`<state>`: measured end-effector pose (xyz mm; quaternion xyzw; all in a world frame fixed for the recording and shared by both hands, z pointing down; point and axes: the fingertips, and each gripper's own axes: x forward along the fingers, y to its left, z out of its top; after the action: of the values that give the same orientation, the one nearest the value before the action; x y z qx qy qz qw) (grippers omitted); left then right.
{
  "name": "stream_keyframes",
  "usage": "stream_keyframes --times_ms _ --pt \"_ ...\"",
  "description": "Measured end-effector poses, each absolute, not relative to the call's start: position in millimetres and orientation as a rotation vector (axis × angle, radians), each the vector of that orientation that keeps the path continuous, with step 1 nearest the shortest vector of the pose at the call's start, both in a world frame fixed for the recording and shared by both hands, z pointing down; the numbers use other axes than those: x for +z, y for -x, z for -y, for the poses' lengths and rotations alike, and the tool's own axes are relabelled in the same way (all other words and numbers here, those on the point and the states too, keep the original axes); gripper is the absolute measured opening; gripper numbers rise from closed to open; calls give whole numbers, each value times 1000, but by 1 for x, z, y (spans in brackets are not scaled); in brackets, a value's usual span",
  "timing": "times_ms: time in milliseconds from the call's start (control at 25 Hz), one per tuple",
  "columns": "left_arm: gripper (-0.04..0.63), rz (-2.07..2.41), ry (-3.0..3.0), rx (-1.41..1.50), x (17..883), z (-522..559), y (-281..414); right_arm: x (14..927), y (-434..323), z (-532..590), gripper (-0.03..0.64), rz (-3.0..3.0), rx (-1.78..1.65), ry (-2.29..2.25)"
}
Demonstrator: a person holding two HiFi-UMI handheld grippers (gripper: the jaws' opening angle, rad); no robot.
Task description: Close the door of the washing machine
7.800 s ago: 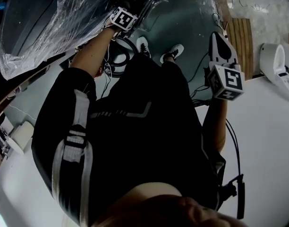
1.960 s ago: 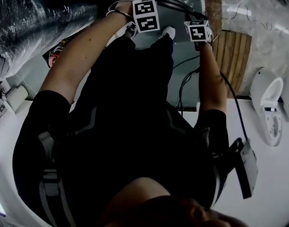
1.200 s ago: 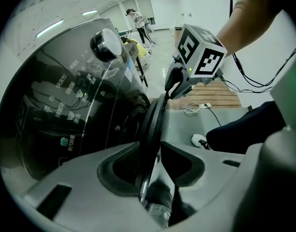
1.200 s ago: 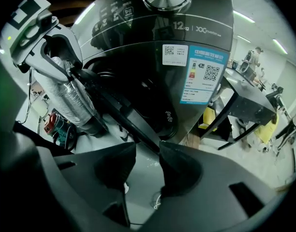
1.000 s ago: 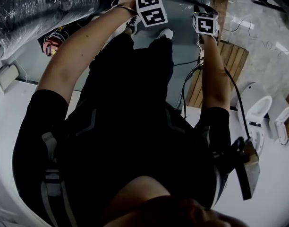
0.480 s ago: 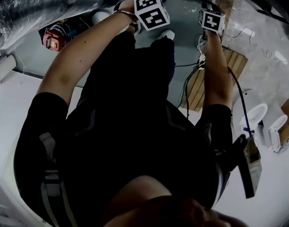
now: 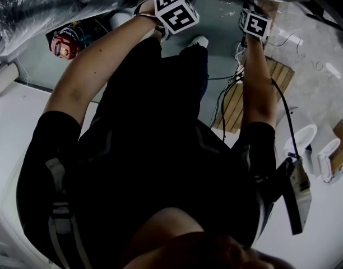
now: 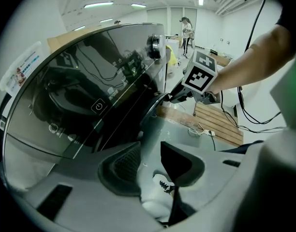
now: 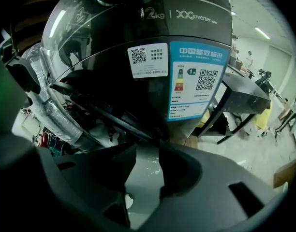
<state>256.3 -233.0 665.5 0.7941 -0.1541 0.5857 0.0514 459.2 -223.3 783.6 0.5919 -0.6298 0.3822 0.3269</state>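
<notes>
The washing machine (image 8: 90, 95) is dark and glossy, with lit icons and a round knob (image 8: 155, 46) on its front. In the right gripper view its front (image 9: 138, 28) carries a QR sticker and a blue energy label (image 9: 196, 81). I cannot tell how the door stands. My left gripper (image 8: 149, 151) is open above the floor and a white shoe (image 8: 157, 199). My right gripper (image 9: 147, 153) is open too, close under the machine. From the left gripper view, the right gripper's fingers (image 8: 174, 94) reach the machine's edge. Both marker cubes (image 7: 175, 10) (image 7: 255, 24) show at the head view's top.
A wooden pallet (image 7: 239, 102) and loose cables (image 7: 225, 97) lie on the floor at the right. A plastic-wrapped bulk (image 7: 42, 4) and a red object (image 7: 60, 45) are at the left. A black table frame (image 9: 244, 98) stands beside the machine.
Both hands have shifted slightly toward the picture's top and the left cube has rolled. Several seconds ago the arms were spread wide; now they are close together in front.
</notes>
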Motion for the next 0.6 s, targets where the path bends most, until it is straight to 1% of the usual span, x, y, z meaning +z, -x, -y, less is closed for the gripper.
stream_keyframes --times_ms 320,600 --pt "133 473 -2394 1790 670 228 -250 785 -457 223 155 1649 1030 -1597" --pt "123 530 -2352 1717 667 227 -251 784 -461 230 152 1653 1051 -1632"
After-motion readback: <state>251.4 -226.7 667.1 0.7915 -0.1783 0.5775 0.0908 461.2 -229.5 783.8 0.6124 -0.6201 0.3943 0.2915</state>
